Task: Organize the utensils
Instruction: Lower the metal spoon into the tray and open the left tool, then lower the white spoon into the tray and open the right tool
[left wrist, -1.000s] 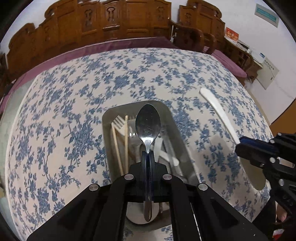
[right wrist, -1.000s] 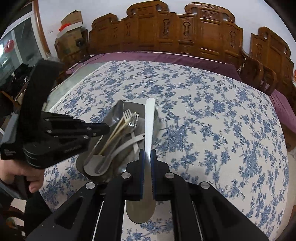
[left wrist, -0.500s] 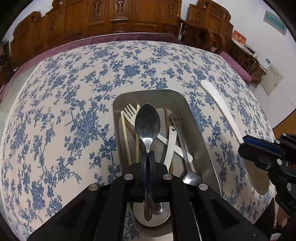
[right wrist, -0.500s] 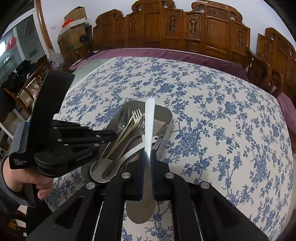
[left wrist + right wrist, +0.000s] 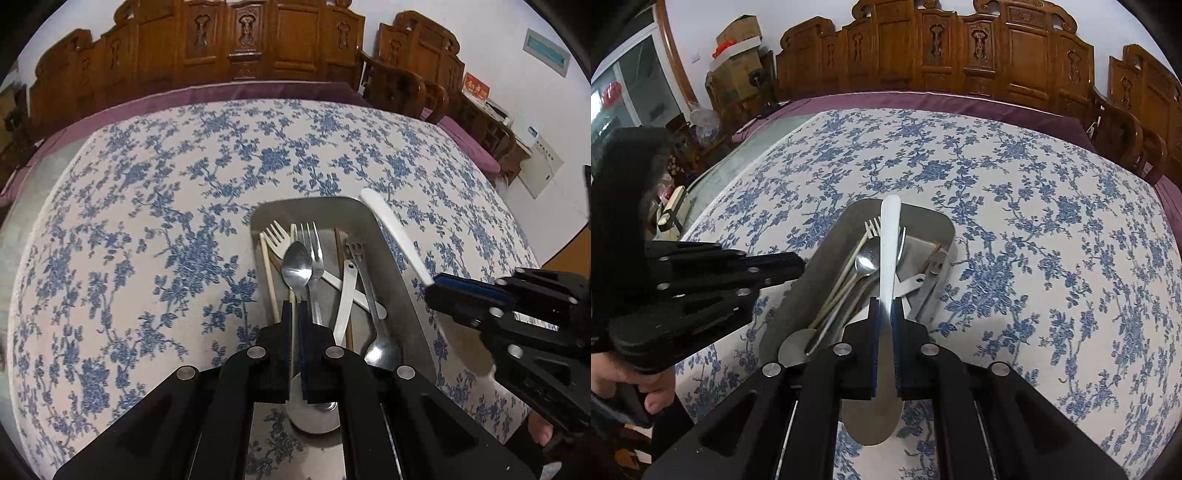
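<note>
Two grippers over metal tray [image 5: 406, 266], frame centre | left gripper [image 5: 294, 314] clamps steel spoon [image 5: 296, 264] | right gripper [image 5: 885, 310] clamps white spatula [image 5: 888, 236]

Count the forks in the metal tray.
3, all in the tray: cream fork leftmost, metal fork beside it, second metal fork further right. Others may be hidden.

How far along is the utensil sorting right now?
Mostly done: forks, chopsticks and spoons lie in the metal tray. In hand: the left gripper holds a steel spoon, the right gripper a white-handled spatula, both over the tray. Left: releasing both.
</note>
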### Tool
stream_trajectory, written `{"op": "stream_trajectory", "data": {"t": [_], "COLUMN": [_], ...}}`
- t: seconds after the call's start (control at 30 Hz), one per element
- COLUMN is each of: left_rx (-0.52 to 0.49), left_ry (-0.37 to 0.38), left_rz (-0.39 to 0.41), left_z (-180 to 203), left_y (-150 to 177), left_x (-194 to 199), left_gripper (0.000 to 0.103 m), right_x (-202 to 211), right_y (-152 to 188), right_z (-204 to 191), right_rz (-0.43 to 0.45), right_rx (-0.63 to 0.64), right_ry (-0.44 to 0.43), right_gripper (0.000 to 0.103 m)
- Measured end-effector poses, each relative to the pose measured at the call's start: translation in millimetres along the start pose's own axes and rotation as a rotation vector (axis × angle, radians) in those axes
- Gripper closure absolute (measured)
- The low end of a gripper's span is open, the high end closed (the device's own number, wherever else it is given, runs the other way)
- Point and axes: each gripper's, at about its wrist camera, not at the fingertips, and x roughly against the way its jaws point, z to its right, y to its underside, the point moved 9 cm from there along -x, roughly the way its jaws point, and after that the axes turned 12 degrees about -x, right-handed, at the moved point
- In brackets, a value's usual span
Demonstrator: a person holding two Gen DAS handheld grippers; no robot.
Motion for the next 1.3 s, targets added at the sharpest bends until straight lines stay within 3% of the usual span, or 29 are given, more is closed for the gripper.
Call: {"op": "stream_trajectory", "data": {"t": [0.33, 0.77, 1.13, 1.17, 1.23, 1.3], "left_rx": [0.008, 0.02, 0.025, 0.025, 0.024, 0.025], "left_ry": [-0.031, -0.038, -0.045, -0.047, -0.049, -0.05], "left_rz": [0.035, 0.048, 0.057, 0.057, 0.058, 0.059], "left_z": [-19, -26, -25, -25, -25, -25], "left_y": [4, 6, 6, 6, 5, 5], "left_x": [23, 32, 37, 37, 37, 37], "left_gripper": [0.101, 0.101, 0.101, 0.101, 0.101, 0.101], "right_x": [-28, -66, -54, -50, -39, -28], "right_y": [-4, -5, -2, -2, -3, -4], "right_z": [-15, -8, -8, -7, -3, 1], "right_rz": [-0.034, -0.066, -0.026, -0.016, 0.018, 0.053], "right_rx": [-0.046, -0.086, -0.062, -0.061, -0.066, -0.072], "right_ry": [-0.074, -0.026, -0.038, -0.034, -0.029, -0.012], "right_gripper": [0.095, 0.092, 0.091, 0.089, 0.071, 0.044]}}
